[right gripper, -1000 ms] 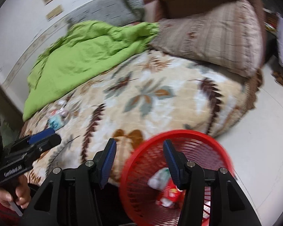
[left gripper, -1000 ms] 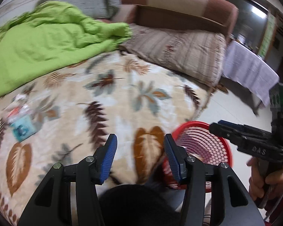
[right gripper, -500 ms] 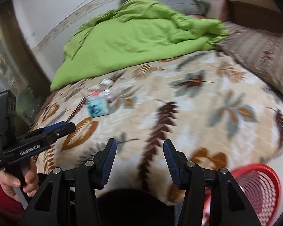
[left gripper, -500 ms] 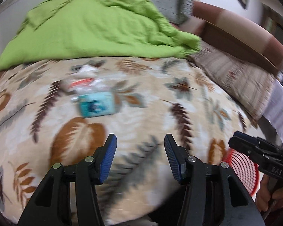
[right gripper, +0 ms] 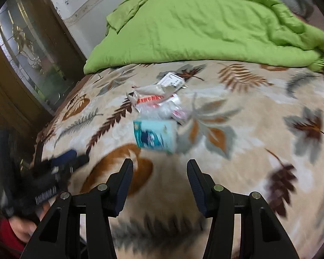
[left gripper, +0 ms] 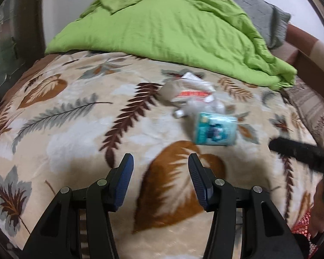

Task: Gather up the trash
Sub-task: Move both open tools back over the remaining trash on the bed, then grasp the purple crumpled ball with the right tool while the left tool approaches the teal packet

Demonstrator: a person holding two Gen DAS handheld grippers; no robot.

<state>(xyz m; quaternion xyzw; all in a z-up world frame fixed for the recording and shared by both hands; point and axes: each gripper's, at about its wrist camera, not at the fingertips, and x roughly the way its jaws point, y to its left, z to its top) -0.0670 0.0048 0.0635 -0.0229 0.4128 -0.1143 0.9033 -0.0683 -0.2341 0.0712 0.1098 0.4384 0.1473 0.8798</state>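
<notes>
Both the left gripper (left gripper: 159,179) and right gripper (right gripper: 159,181) hung open and empty short of the teal packet (left gripper: 215,130); grabbing it seemed next.

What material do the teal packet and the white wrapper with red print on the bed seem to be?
Teal packet: probably soft plastic film, slightly glossy; its printed surface bulges softly, though blur leaves this open. White wrapper with red print: thin crinkled plastic or paper, with sharp folds and creases. Leaf-patterned blanket: plush fleece, matte and fuzzy.
</notes>
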